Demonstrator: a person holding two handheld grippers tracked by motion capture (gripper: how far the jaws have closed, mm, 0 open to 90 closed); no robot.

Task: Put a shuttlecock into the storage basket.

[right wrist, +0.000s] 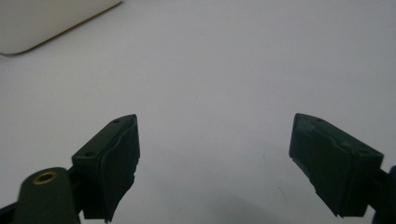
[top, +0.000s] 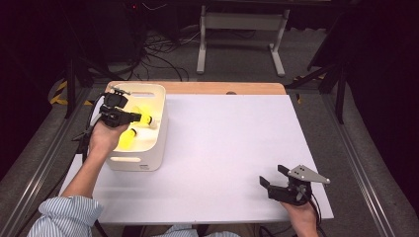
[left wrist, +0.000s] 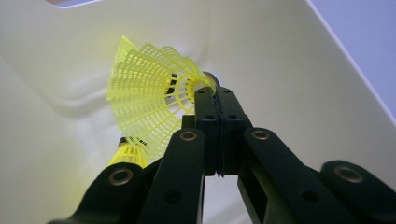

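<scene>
Shuttlecock (left wrist: 149, 93), yellow with a mesh skirt, sits inside the white bin (top: 159, 143) at the table's (top: 222, 148) far left corner, and the left gripper (left wrist: 215, 100) has it by the neck, jaws pressed together just behind the cork end (the skirt fans out to the left of the jaws in the left gripper view). A second yellow shuttlecock (left wrist: 128, 156) lies lower in the bin, below the held one; from above it shows beside the hand (top: 127, 139).

The step in hand looks like lifting the pinched shuttlecock out of the bin. To do it well, raise it straight up and clear of the bin's wall before swinging toward the open table, since the mesh skirt could catch on the rim or drag the other shuttlecock along. The grip is thin, so a slow, steady lift without twisting suits it best.

The right gripper (top: 276, 178) rests near the table's near right corner, jaws standing wide apart with nothing between them.
</scene>
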